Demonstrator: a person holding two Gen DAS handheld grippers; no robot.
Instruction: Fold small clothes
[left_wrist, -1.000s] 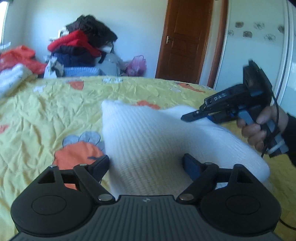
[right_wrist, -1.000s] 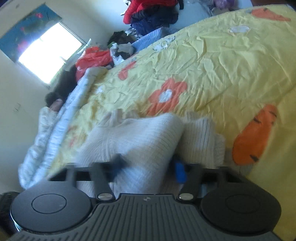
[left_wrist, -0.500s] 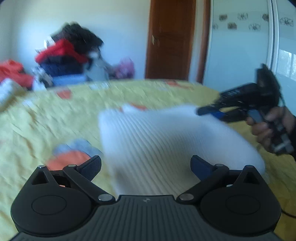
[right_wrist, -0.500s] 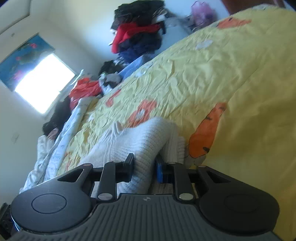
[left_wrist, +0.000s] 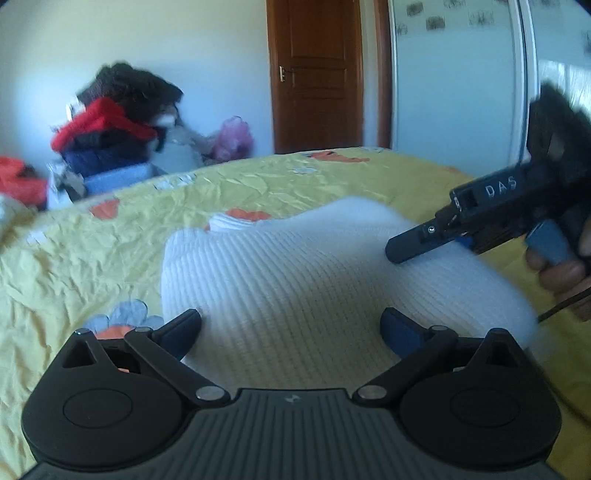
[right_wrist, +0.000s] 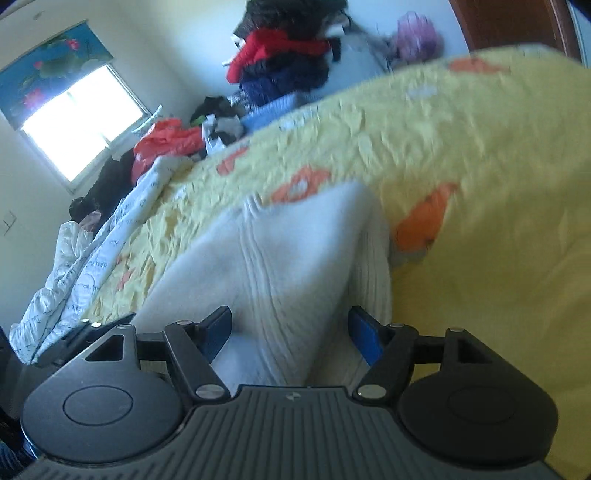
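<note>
Two tools, white knit garment (left_wrist: 295, 280) lying between both, unpinched

white ribbed knit garment (left_wrist: 295, 280), soft and matt, fuzzy at the folded edges. yellow bedspread (left_wrist: 92, 251) of thin crinkled cloth, matt, printed with orange flowers. left gripper (left_wrist: 291, 328) in matt black plastic, ridged on the housing, with small shiny metal pins at the pivots and blue matt pads. right gripper (right_wrist: 290, 326) likewise matt black plastic with blue pads. brown door (left_wrist: 317, 74) of panelled wood with a faint sheen. wardrobe front (left_wrist: 461, 81) smooth and glossy. pile of clothes (left_wrist: 122, 122) in mixed fleecy and woven cloth.
</note>
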